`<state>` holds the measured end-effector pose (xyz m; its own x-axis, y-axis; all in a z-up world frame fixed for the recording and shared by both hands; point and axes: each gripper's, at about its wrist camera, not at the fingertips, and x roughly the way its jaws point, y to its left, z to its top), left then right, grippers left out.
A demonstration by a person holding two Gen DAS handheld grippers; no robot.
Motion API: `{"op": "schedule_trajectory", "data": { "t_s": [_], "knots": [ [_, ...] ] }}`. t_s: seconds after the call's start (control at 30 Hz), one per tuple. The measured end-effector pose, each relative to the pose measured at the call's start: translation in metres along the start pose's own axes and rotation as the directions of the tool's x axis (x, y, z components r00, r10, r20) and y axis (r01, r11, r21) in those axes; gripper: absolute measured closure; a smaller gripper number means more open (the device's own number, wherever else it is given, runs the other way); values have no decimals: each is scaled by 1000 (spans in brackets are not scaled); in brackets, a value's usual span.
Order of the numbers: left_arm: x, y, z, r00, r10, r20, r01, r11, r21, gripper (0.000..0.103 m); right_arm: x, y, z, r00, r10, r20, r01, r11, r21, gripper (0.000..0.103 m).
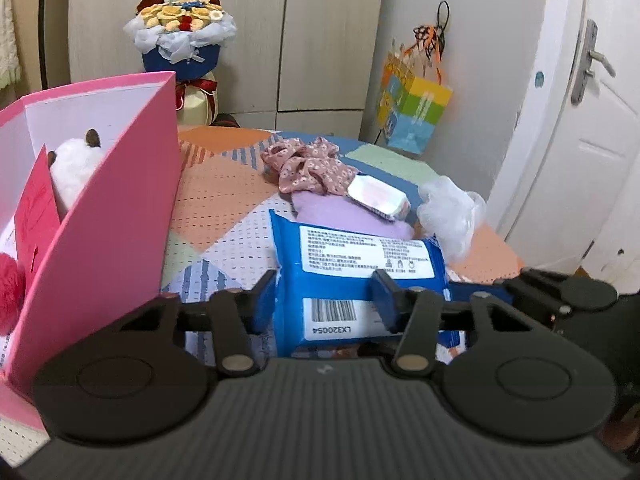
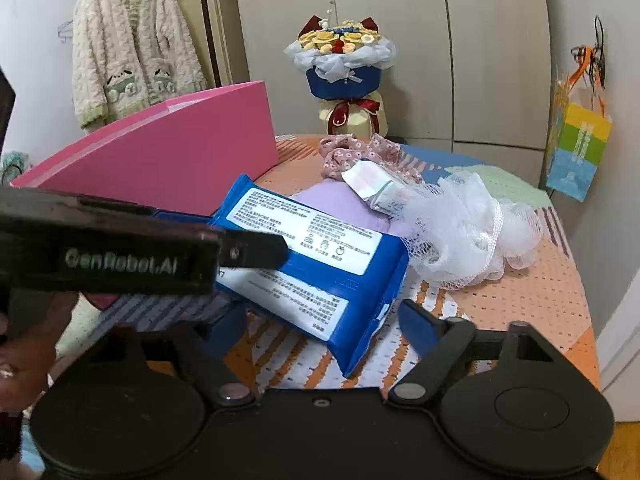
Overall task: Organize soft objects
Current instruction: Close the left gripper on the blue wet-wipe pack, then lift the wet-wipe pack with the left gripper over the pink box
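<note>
While the left gripper [image 1: 324, 300] pinches the blue wipes pack [image 1: 360, 276] on the table [image 2: 540, 300], with the spread right gripper [image 2: 320, 320] at its 5 o'clock corner, the slick wrapper may slip before reaching the pink box [image 1: 100, 220] at 9 o'clock.

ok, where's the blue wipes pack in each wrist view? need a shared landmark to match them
Left wrist: blue wipes pack sits low centre, between the left gripper fingers, label side up.
Right wrist: same pack at centre, running diagonally, with the left gripper reaching onto it from the left edge.
Shared landmark: the blue-wrapped bouquet against the wardrobe, behind the pink box.
</note>
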<state>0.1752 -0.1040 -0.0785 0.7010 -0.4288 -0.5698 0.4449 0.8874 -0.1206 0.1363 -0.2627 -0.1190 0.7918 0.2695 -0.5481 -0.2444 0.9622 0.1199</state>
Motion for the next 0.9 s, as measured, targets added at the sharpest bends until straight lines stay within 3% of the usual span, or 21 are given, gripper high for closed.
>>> {"op": "schedule_trajectory", "data": {
  "t_s": [0.13, 0.37, 0.53, 0.73, 0.9],
  "knots": [
    [-1, -1, -4, 999, -37, -4, 37, 999, -5, 60, -1, 12, -5, 1000, -19, 21, 19, 1000, -19, 29],
    [-13, -3, -17, 999, -54, 10, 54, 998, -16, 60, -10, 30, -10, 997, -74, 27, 75, 996, -37, 25],
    [-24, -6, -19, 998, -55, -38, 54, 998, -10, 54, -15, 41, -12, 998, -65, 8, 66, 997, -33, 18],
    [-41, -8, -21, 995, -66, -73, 66, 998, -9, 53, -26, 51, -14, 998, -58, -5, 58, 998, -37, 13],
    [-58, -8, -18, 996, -46, -78, 46, 999, 1, 53, -34, 55, -11, 1000, -3, 11, 3, 1000, -31, 12]
  ]
}}
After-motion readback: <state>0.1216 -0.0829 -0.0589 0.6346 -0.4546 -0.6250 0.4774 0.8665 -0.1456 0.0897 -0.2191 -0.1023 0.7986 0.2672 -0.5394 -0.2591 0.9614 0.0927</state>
